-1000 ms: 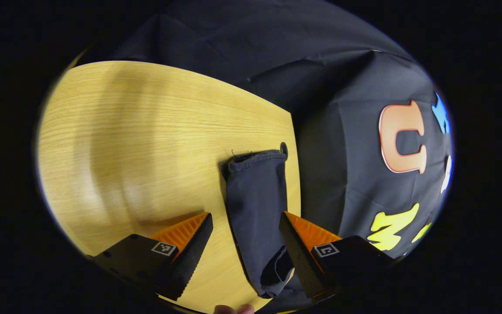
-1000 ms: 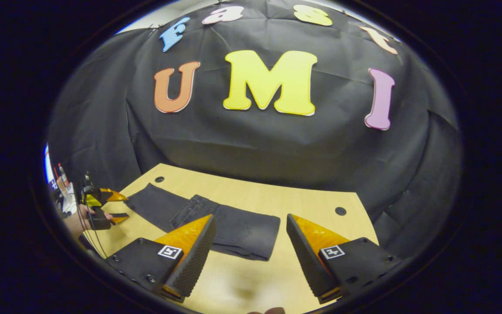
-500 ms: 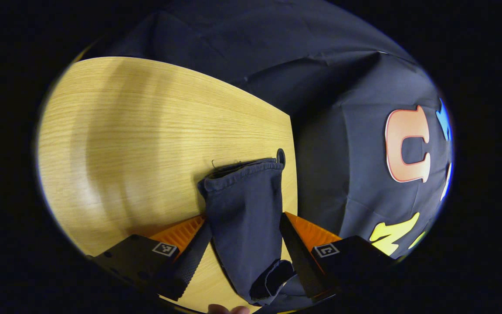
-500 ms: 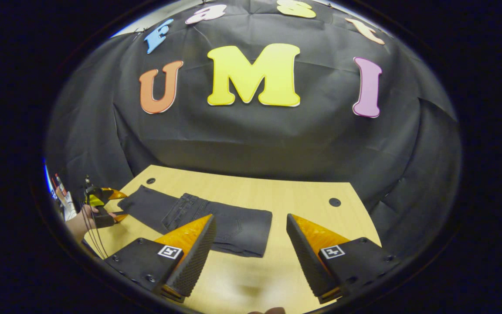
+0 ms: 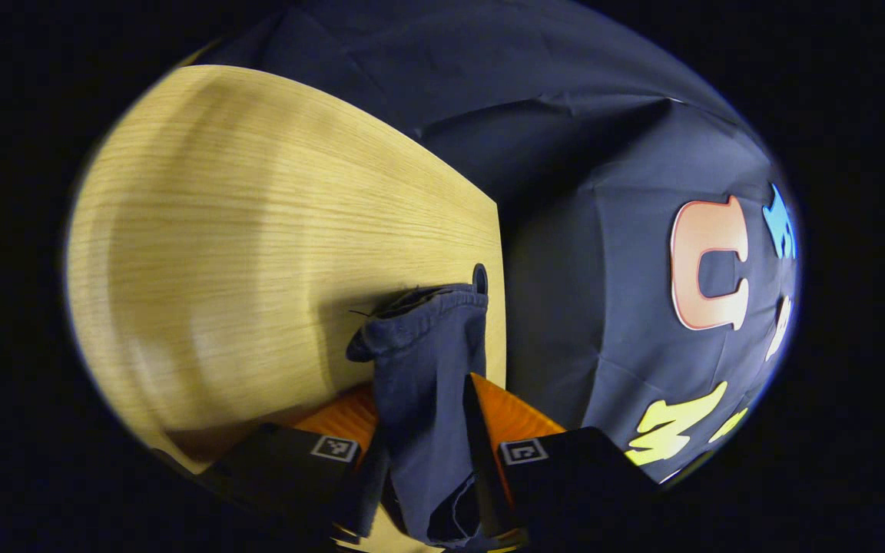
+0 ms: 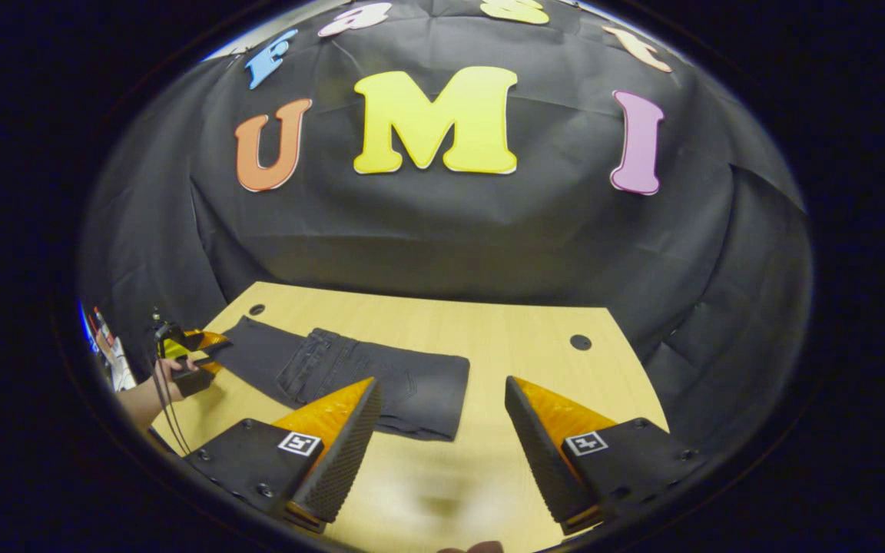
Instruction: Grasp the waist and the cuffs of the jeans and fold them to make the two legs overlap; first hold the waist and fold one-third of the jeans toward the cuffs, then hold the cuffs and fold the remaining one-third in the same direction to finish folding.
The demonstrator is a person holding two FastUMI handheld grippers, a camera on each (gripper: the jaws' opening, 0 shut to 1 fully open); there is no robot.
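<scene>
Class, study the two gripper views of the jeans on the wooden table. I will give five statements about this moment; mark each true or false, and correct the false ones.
1. The left tool has its fingers closed on the cuff end of the jeans. True.
2. The right tool is gripping the waist. False: its fingers stand wide apart above the table, holding nothing.
3. The waist end is already folded over onto the legs. True: the right gripper view shows a doubled part with a straight folded edge.
4. The jeans hang off the table's edge. False: they lie flat on the tabletop.
5. A small round hole sits in the tabletop beside the cuff. True.
</scene>
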